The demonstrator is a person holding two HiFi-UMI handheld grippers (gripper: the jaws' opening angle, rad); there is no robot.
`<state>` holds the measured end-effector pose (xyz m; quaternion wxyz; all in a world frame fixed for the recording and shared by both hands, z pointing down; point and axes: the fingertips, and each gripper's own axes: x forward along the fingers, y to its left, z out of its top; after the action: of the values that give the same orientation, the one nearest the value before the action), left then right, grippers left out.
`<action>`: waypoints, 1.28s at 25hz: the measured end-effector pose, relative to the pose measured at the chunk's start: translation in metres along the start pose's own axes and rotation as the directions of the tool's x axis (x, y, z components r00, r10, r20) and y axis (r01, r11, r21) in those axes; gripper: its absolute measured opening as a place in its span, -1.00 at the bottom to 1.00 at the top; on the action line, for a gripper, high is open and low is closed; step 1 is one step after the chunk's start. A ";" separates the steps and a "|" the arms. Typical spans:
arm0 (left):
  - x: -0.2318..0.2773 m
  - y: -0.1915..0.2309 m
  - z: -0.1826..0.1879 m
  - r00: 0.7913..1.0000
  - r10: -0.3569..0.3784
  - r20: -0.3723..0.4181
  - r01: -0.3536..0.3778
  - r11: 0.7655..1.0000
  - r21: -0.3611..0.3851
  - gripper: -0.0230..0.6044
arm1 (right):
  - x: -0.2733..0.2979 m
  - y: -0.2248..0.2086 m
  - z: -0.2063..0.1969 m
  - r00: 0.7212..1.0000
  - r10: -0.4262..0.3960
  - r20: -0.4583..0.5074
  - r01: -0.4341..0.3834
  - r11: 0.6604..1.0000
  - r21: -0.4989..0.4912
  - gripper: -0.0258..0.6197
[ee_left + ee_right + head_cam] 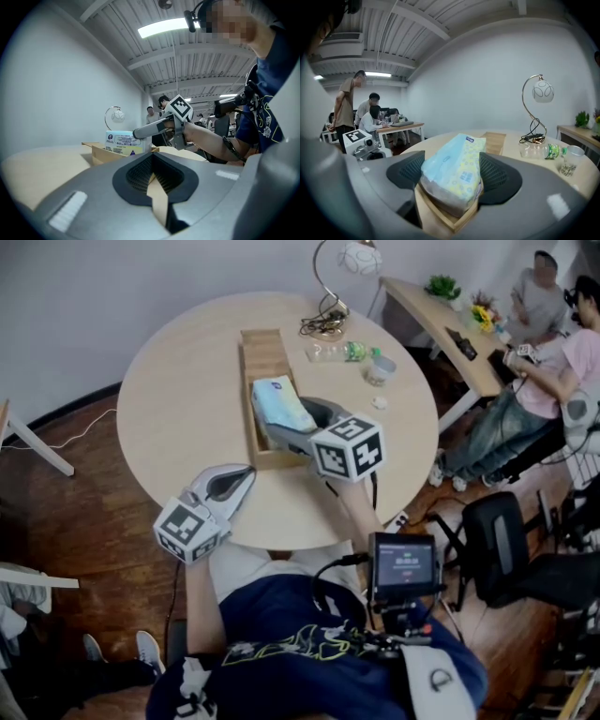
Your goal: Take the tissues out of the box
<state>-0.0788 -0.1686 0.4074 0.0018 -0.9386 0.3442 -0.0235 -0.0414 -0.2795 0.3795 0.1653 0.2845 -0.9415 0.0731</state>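
Note:
A light blue tissue pack [277, 399] lies tilted over the near end of the long wooden box [264, 352] in the middle of the round table [178, 381]. My right gripper [286, 416] reaches in from the near right and is shut on the pack, one pad on each long side. In the right gripper view the tissue pack [450, 183] fills the gap of the right gripper [452, 159], with the box [494, 140] running away behind it. My left gripper [248, 470] rests near the table's front edge, shut and empty. The left gripper view looks past the left gripper [151, 157] at the tissue pack [123, 143].
A desk lamp [347, 259] with its cable [323, 326], a lying plastic bottle [342, 351] and a cup [380, 367] stand at the table's far right. People sit at a desk [450, 324] on the right. An office chair [506, 540] stands near right.

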 end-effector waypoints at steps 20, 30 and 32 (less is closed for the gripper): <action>-0.002 -0.002 -0.003 1.000 -0.001 0.001 0.001 1.000 0.001 -0.92 | -0.011 0.004 0.023 0.998 0.012 0.055 -0.010 1.000 -0.030 0.17; -0.002 -0.003 -0.002 1.000 -0.016 0.000 0.016 1.000 0.007 -0.92 | -0.015 0.005 0.033 0.996 0.031 0.084 -0.031 1.000 -0.005 0.17; -0.002 -0.003 -0.002 1.000 -0.017 -0.001 0.017 1.000 0.009 -0.92 | -0.017 0.008 0.037 0.994 0.049 0.102 -0.049 0.999 -0.001 0.17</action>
<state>-0.0788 -0.1653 0.4097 0.0055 -0.9415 0.3360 -0.0254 -0.0429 -0.2729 0.3390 0.1150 0.2650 -0.9553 0.0631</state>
